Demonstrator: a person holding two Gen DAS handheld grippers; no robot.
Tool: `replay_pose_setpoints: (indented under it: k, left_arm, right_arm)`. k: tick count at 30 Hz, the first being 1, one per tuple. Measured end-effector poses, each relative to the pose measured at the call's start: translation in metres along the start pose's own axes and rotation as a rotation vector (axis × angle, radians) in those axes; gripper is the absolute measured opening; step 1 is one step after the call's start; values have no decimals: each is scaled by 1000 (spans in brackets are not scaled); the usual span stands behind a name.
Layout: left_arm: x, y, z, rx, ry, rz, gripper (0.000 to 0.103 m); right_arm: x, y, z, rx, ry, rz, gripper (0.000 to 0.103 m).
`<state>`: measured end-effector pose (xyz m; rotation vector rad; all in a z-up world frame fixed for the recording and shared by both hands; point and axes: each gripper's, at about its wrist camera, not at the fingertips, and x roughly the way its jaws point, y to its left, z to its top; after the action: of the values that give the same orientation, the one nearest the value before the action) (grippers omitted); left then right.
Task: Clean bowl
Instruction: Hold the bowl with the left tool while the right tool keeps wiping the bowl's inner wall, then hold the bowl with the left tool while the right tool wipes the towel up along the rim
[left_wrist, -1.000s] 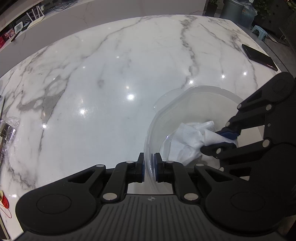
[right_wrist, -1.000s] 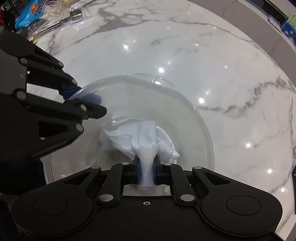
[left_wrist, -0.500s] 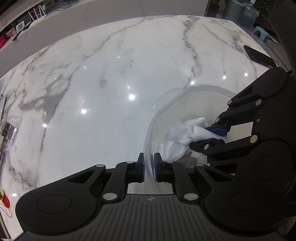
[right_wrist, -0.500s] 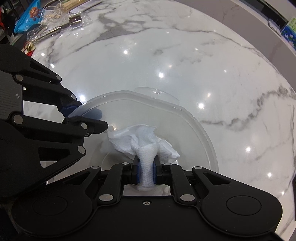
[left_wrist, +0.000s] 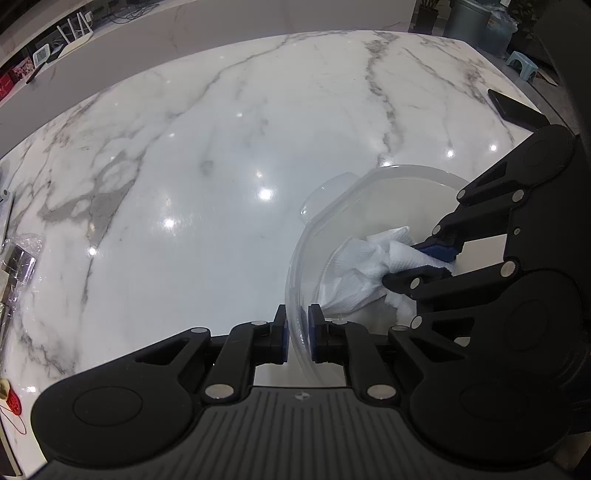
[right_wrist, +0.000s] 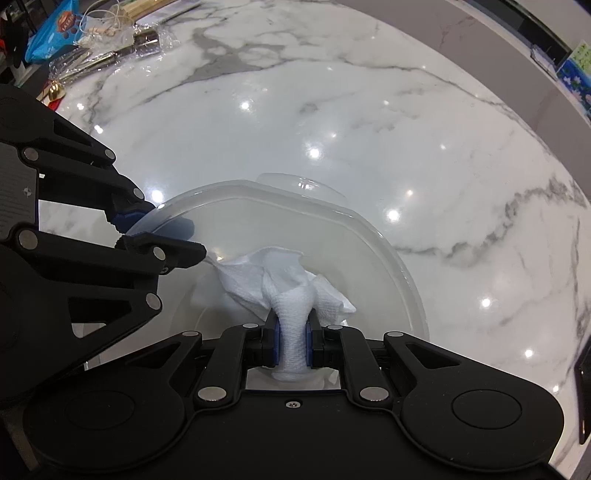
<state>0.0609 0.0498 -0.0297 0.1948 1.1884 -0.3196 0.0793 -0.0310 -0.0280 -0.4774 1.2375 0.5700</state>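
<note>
Since the earlier frame the right claw (right_wrist: 292, 345), clamped on the white paper towel (right_wrist: 284, 273), had swept it leftward inside the clear bowl (right_wrist: 369, 236) on the worktop (right_wrist: 369, 110), whose rim the left claw (left_wrist: 297, 334) pinched; wiping was underway, and the next move probably called for pressing the towel along the unwiped wall.

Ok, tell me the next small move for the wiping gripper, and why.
Probably sweep the paper towel around the bowl's inner wall: the right gripper is clamped on it inside the bowl, and the left gripper pins the rim.
</note>
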Motion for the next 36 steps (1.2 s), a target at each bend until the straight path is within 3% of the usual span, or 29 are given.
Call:
replay_pose_setpoints:
  k: [11,23,36]
  left_arm:
    - [0,-1,1,-4,-1,3,9]
    - [-1,-2,0,-2,-2,5,9]
    - [-1,-2,0,-4,-1,7,9]
  right_arm:
    - [-7,-3,-6,-1,6,-26,10]
    - [-13,4,-18,-14,22,3,10]
    - [-9,0,-11,-11,13,-5,10]
